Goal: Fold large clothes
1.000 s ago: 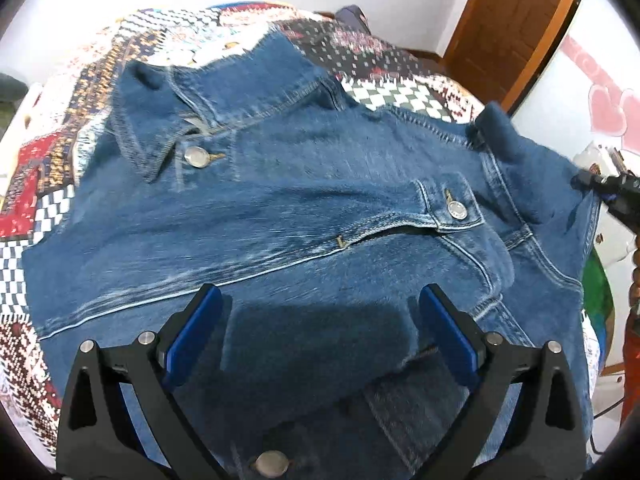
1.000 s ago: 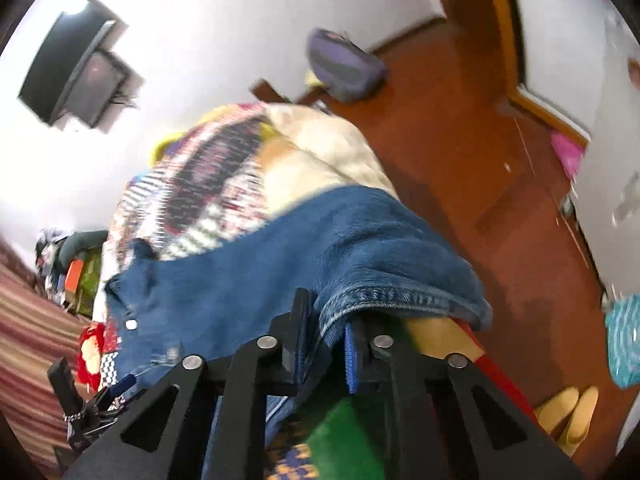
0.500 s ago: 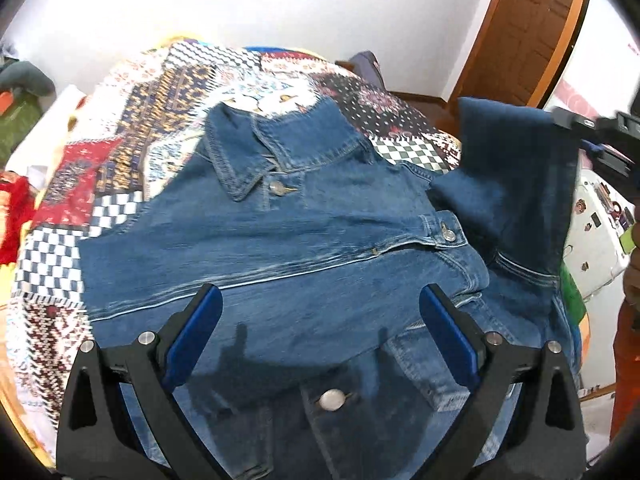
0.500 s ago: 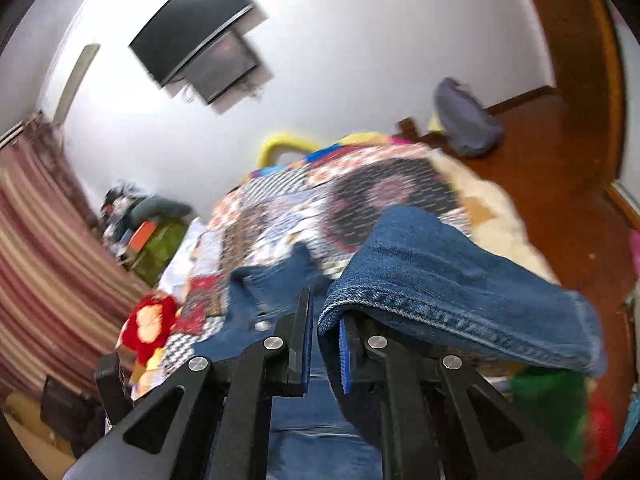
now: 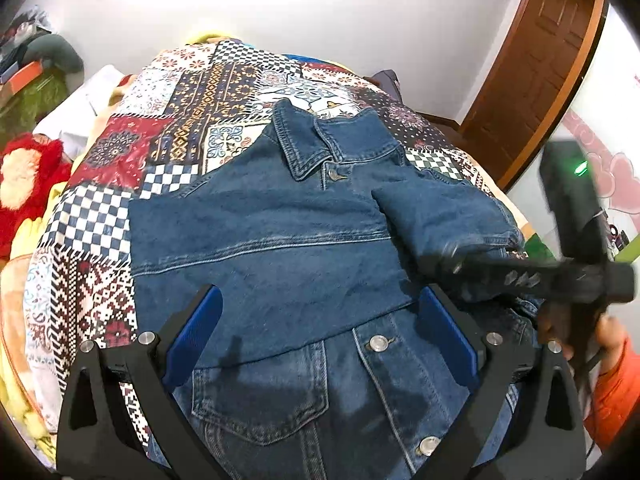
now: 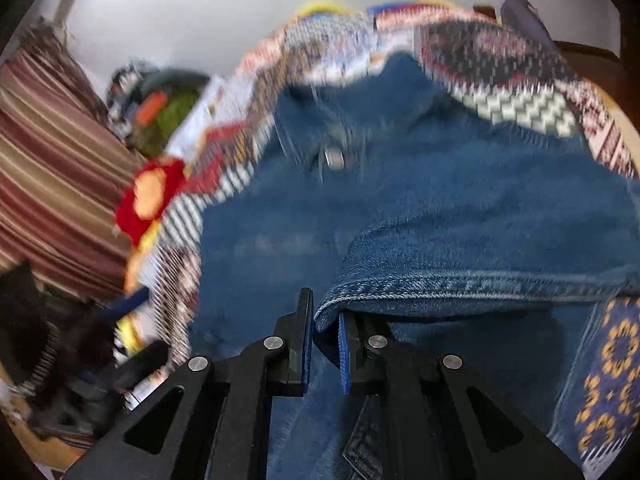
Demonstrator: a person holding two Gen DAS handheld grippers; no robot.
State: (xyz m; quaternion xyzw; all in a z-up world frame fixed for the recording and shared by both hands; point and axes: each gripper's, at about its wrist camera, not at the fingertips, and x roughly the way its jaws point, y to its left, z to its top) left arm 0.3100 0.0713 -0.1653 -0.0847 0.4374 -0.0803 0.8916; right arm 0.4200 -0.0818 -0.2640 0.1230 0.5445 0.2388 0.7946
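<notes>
If my right gripper (image 6: 324,344), clamped on the jacket's sleeve cuff (image 6: 460,288), lets go near the bed's (image 5: 100,216) right edge, the sleeve bunches; left gripper (image 5: 320,344) gapes wide, empty.

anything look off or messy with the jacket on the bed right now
Nothing is damaged or spilled. The denim jacket lies face up on the patchwork quilt, mid-fold. One sleeve is bunched unevenly across the chest, its cuff pinched in the shut right claw. The left claw hangs open above the hem, holding nothing.
</notes>
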